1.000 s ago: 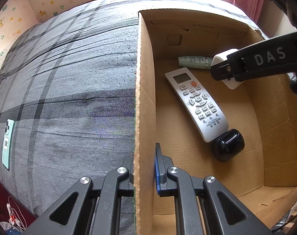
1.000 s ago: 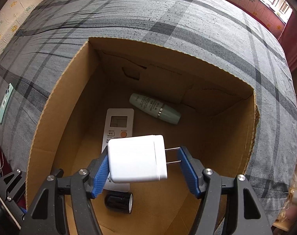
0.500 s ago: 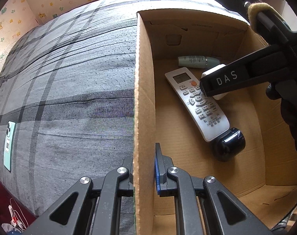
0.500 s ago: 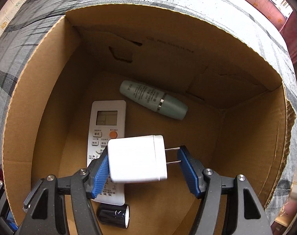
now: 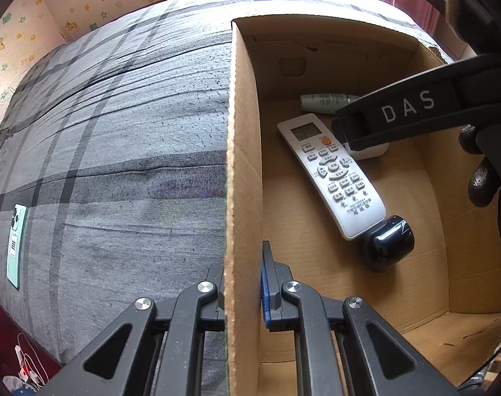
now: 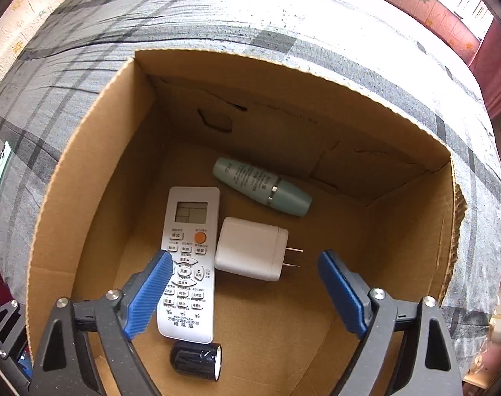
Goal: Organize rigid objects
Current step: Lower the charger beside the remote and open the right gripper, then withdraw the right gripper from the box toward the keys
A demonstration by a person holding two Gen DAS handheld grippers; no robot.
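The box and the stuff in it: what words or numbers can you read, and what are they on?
"DAS": white letters on the right gripper's black arm, seen from the left wrist.
"KD-1000A+": near the bottom of the white remote; its button labels are too small.
Green bottle: print too small to read.
Cardboard box back wall: faint print, unreadable.
White charger: no text visible.

Two fisheye wrist views, both trained on the cardboard box [image 6: 85,198] on the plaid bedcover [image 5: 118,132].

Your left camera sits low and close at the box's near wall, facing along it, so that wall splits the frame: bedcover at left, box interior at right. Your right camera hangs above the opening and looks steeply down inside (nearer the floor than the rim). Both views share the remote [image 5: 333,175] [image 6: 187,264], the green bottle [image 5: 326,103] [image 6: 260,186] and the black cylinder [image 5: 387,242] [image 6: 196,359].
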